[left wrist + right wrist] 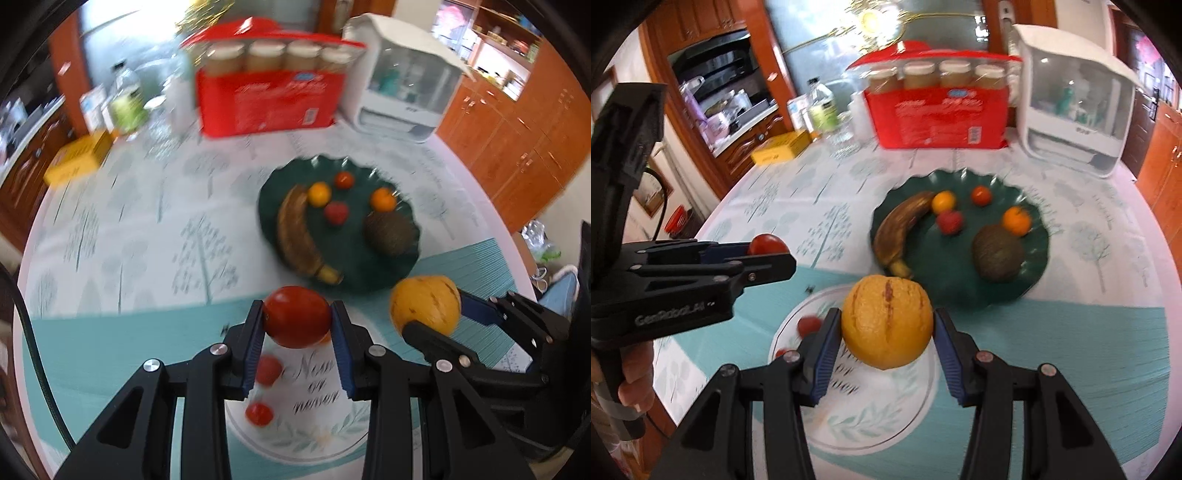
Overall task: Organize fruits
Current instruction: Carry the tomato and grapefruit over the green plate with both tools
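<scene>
My left gripper (297, 317) is shut on a red tomato (297, 316) and holds it above a white plate (314, 443) with two small red fruits (259, 413). My right gripper (886, 326) is shut on a round yellow striped melon (886, 321), also above the white plate (886, 424). Beyond stands a dark green plate (1034, 258) with a brown banana (901, 225), a dark avocado (997, 253), an orange (1016, 220) and small red and yellow fruits. The left gripper with the tomato (767, 244) shows at the left of the right wrist view, and the melon (424, 304) at the right of the left wrist view.
At the back of the table stand a red carton of jars (942, 114), a white appliance (1075, 99), bottles (822, 105) and a yellow box (781, 147). A teal placemat (1071, 350) lies under the white plate. Wooden cabinets surround the table.
</scene>
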`<state>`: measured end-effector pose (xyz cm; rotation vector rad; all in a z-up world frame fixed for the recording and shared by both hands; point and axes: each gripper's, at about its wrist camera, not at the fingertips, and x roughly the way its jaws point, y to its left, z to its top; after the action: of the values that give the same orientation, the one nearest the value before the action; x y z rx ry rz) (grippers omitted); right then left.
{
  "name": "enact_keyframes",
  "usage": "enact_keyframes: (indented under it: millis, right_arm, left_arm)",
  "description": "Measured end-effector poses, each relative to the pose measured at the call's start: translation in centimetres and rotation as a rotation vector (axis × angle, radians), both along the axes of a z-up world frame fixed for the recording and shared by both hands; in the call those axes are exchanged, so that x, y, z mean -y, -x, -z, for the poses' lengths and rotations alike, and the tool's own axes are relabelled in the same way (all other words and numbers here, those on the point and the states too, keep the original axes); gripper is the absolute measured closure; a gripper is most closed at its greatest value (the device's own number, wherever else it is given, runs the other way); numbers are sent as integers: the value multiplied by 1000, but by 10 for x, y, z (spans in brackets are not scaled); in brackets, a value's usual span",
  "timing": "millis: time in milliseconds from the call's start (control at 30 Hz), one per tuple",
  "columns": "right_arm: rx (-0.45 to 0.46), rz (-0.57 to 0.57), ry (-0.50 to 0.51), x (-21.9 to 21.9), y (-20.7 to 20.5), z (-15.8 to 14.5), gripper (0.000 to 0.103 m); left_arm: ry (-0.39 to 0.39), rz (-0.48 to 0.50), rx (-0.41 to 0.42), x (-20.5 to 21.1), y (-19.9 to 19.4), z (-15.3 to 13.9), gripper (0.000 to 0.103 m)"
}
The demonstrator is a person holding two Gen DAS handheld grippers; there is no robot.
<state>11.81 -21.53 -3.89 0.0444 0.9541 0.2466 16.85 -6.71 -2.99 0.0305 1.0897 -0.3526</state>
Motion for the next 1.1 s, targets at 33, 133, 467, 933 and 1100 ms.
enact_keyframes:
  millis: [33,133,467,933,1100]
  right_arm:
    - [4,14,2,5,-7,-3,53]
    - [14,61,-2,23,-32,-14,53]
    - [-10,194,-43,74,-114,-23,53]
    - [-210,255,-67,75,-173,54,53]
    - [-248,254,-67,72,-179,69,53]
  left_arm:
    - [0,13,10,5,-6,-5,70]
    - [-4,37,32,19,-24,-18,69]
    - [4,53,4,50,-89,-12,69]
    - [12,47,-151,77,-134,74,69]
    - [-2,67,-165,82,-137,87,69]
